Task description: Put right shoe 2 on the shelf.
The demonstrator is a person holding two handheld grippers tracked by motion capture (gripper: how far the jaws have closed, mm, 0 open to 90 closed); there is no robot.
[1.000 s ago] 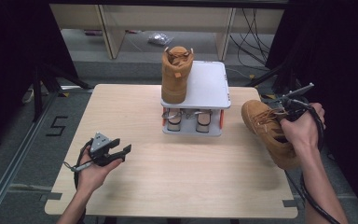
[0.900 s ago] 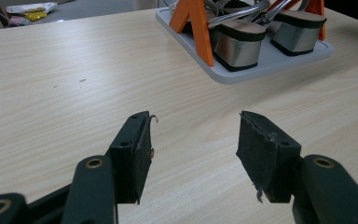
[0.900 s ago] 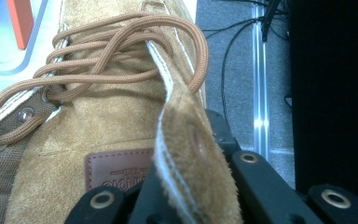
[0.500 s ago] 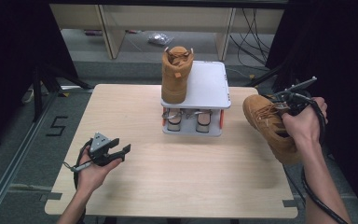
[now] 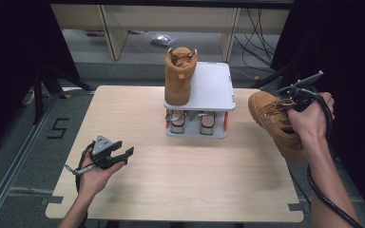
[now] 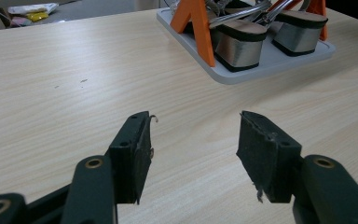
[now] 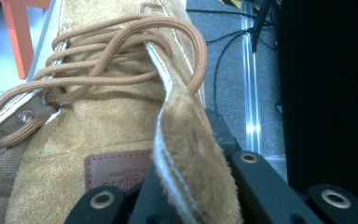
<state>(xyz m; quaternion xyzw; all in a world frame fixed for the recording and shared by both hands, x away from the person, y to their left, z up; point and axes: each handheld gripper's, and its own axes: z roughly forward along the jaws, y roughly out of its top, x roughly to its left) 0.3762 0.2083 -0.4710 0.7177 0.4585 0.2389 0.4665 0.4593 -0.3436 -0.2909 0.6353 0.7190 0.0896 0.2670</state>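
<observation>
On the counter (image 5: 171, 180), toward 12 o'clock, a grey rack (image 5: 209, 88) carries one tan boot (image 5: 179, 76) upright. At 3 o'clock, off the edge, the right hand-held gripper (image 5: 292, 102) clamps a second boot (image 5: 275, 123) by its collar. At 8 o'clock the left hand-held gripper (image 5: 123, 154) rests released, jaws apart.

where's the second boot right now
In the high view it hangs at the table's right edge, held by the right gripper, right of the rack.
</observation>
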